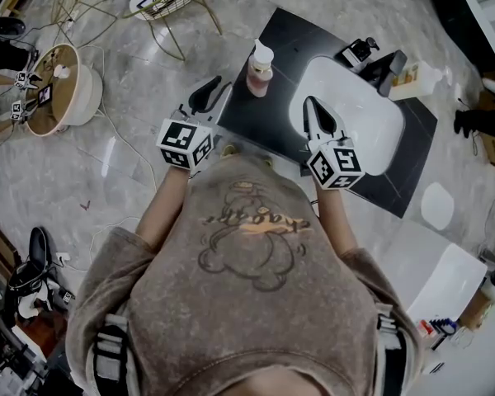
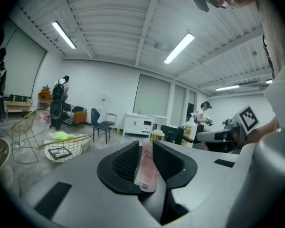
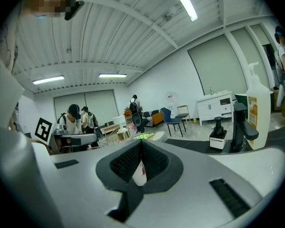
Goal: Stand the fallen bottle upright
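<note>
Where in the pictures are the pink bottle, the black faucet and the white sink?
pink bottle (image 1: 259,77): head view, on its pink body.
black faucet (image 3: 238,127): right gripper view, on its upright stem.
white sink (image 1: 365,130): head view, on its bare basin.

Pink bottle (image 1: 259,77), pale cap, label on the body. I read it as standing upright on the black counter (image 1: 289,40), near its left edge.
</note>
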`<state>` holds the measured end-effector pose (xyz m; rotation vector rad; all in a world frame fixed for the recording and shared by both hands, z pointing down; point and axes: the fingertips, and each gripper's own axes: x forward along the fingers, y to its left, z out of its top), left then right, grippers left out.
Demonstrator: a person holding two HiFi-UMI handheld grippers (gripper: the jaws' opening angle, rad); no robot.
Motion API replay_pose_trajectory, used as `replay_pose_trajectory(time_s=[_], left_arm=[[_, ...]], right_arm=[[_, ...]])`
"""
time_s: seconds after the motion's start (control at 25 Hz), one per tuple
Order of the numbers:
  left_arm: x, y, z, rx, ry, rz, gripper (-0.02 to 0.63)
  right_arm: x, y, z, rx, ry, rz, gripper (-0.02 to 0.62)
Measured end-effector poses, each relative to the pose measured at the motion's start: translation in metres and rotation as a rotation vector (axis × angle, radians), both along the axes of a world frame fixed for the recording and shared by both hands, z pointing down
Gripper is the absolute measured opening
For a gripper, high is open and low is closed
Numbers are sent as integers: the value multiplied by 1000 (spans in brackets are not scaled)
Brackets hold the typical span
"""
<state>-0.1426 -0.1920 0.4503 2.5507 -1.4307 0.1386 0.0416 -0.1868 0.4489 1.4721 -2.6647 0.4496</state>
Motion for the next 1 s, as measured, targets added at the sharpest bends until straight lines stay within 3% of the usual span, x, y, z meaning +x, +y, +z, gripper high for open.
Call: replay_pose_trajectory(time_s=[0.16, 1.0], left_arm=[[0, 3, 7, -27, 17, -3, 20], [0, 4, 2, -41, 54, -55, 18]], right_arm=[[-1, 3, 6, -9, 6, 3, 0], [-5, 5, 14, -22, 8, -20, 0]])
